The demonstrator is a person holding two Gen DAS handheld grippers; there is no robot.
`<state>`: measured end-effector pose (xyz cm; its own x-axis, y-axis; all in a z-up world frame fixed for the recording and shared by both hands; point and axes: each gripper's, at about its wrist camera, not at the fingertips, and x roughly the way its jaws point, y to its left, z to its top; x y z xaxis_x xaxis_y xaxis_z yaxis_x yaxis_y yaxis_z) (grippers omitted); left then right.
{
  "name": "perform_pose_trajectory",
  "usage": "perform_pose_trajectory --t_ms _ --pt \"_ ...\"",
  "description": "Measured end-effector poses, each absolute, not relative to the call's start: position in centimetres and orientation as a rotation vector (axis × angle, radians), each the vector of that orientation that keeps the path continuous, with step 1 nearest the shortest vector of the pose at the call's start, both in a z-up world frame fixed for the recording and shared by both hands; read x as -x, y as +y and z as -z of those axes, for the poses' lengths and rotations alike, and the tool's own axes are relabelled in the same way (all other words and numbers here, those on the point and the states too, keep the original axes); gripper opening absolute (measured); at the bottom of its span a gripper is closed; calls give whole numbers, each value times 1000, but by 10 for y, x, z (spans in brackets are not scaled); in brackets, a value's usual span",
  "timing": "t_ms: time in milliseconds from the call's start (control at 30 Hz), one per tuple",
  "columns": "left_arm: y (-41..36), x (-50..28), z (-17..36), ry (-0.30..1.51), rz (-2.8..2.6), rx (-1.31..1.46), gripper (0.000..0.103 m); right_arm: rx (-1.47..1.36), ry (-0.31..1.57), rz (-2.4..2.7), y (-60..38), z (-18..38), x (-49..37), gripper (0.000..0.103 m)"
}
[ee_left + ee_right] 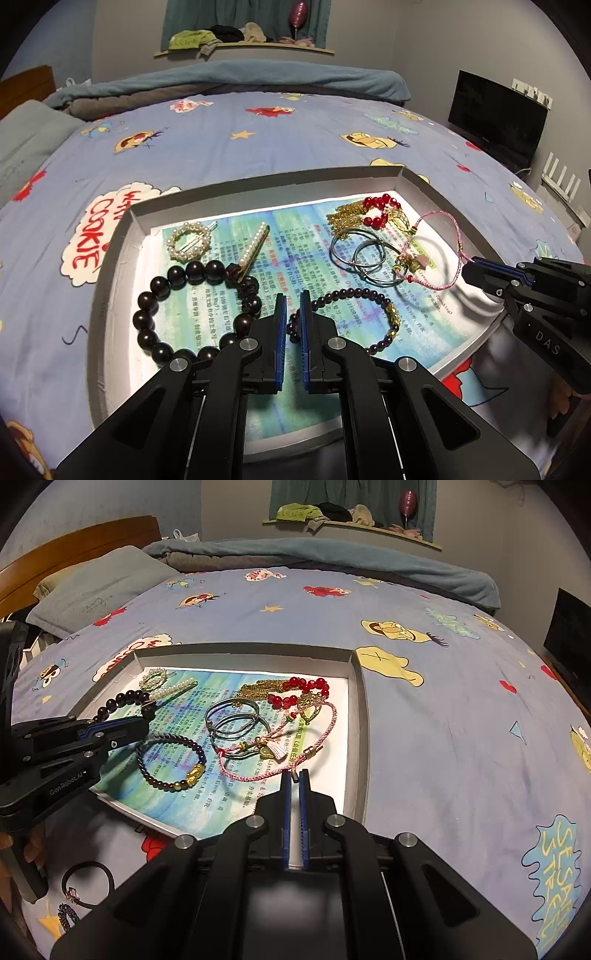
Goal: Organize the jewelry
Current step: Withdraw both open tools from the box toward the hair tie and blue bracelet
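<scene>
Grippers, left [291, 306] and right [294, 781], are both hovering closed and empty over the tray [114, 258]. We are judging the pink cord bracelet [314, 734] light and limp, best pinched near its clasp.

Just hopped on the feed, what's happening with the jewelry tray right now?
A person holds a gripper in each hand over a shallow tray on the bed. Both are shut and hold nothing. The left gripper points between the big dark bead bracelet and the smaller purple bead bracelet. The right gripper sits at the near edge of the pink cord bracelet. Pearl clips, metal hoops and red beads lie loose in the tray.
</scene>
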<state>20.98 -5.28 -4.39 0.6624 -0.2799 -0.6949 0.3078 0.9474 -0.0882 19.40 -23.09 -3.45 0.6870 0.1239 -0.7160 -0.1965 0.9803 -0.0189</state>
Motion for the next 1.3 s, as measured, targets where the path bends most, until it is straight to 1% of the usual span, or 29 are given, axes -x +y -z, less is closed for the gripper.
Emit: perform_pose_trajectory --t_ms 33,67,133,200,267,300,333,367,400,467,500,567,600,633,667,733,800,867,900,933,967,1033,1300 --pt "-53 -209 43 777 332 -40 12 98 795 -180 -231 34 -194 4" --pt "-53 -208 42 772 329 -42 19 96 797 -182 -231 34 -194 4" --pt "-53 -206 39 760 326 -47 23 92 795 -181 -231 34 -193 4" --pt "-54 -204 37 759 330 -51 23 88 799 -180 -232 33 -193 4" --pt "-53 -201 35 756 323 -55 25 83 795 -180 -233 32 -191 7" --pt "-53 -200 34 756 320 -55 27 82 795 -181 -233 32 -190 11" --pt "-52 -199 33 754 316 -56 31 81 794 -182 -233 31 -189 16" --pt "-51 -196 31 748 313 -56 36 78 788 -185 -233 29 -187 17" --pt "-50 -194 29 743 309 -58 39 80 785 -187 -233 28 -185 20" --pt "-48 -189 26 738 304 -62 46 84 776 -186 -232 25 -181 30" --pt "-46 -187 25 735 303 -61 48 84 770 -184 -232 24 -179 36" --pt "-44 -182 22 726 298 -65 54 88 767 -185 -231 21 -176 38" --pt "-43 -180 21 722 291 -70 56 85 765 -184 -231 20 -174 41" --pt "-41 -177 19 718 283 -71 59 82 762 -183 -231 19 -173 47" --pt "-39 -176 18 715 279 -69 63 82 760 -181 -231 17 -171 50" --pt "-35 -172 15 709 269 -59 68 81 751 -178 -230 14 -167 60" --pt "-32 -168 12 701 264 -51 71 73 740 -176 -230 10 -164 67" --pt "-29 -164 7 695 251 -50 78 62 723 -175 -230 5 -161 72" --pt "-26 -161 5 691 247 -49 79 53 712 -174 -231 1 -159 81" --pt "-24 -158 2 687 242 -46 83 47 706 -171 -231 -2 -158 89" --pt "-21 -155 -2 687 236 -43 87 39 693 -164 -232 -7 -155 91" --pt "-15 -149 -10 682 232 -36 90 23 673 -153 -235 -15 -150 97" --pt "5 -110 -46 658 206 -35 94 -1 651 -123 -238 -46 -119 97"
